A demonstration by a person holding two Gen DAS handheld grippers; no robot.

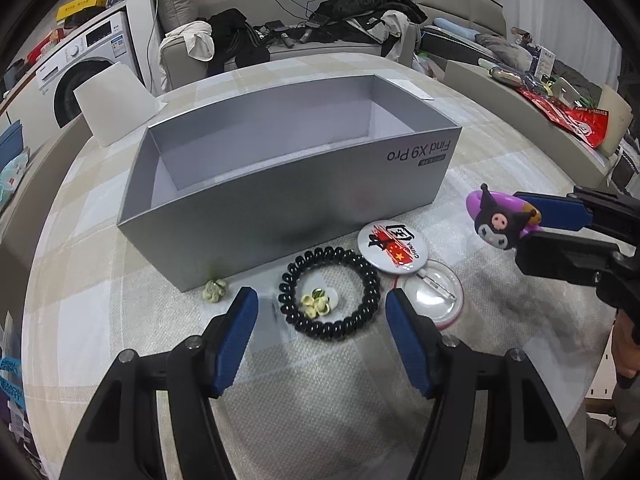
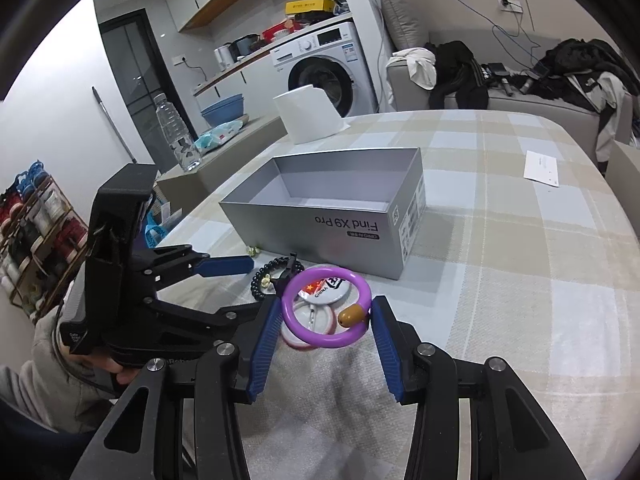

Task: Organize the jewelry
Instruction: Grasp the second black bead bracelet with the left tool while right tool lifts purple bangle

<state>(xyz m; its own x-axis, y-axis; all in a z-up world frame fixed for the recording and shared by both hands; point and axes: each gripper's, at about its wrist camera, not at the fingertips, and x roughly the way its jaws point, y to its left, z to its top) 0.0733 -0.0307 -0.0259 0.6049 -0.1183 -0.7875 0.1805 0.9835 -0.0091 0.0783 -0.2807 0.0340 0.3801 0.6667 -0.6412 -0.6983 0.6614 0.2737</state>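
The black coiled hair-tie bracelet (image 1: 329,293) lies flat on the counter (image 1: 480,300) just before the grey open box (image 1: 280,184), straight ahead between your left gripper's (image 1: 322,312) spread jaws; your right gripper (image 2: 324,316) pinches the purple ring charm (image 2: 326,310).

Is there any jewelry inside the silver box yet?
No. The silver box shows only its bare floor, while the black bead bracelet lies on the table in front of it.

Silver box (image 1: 256,200), purple ring (image 2: 326,310), black beaded bracelet (image 1: 330,292), beige-and-white checked tablecloth (image 1: 460,320)
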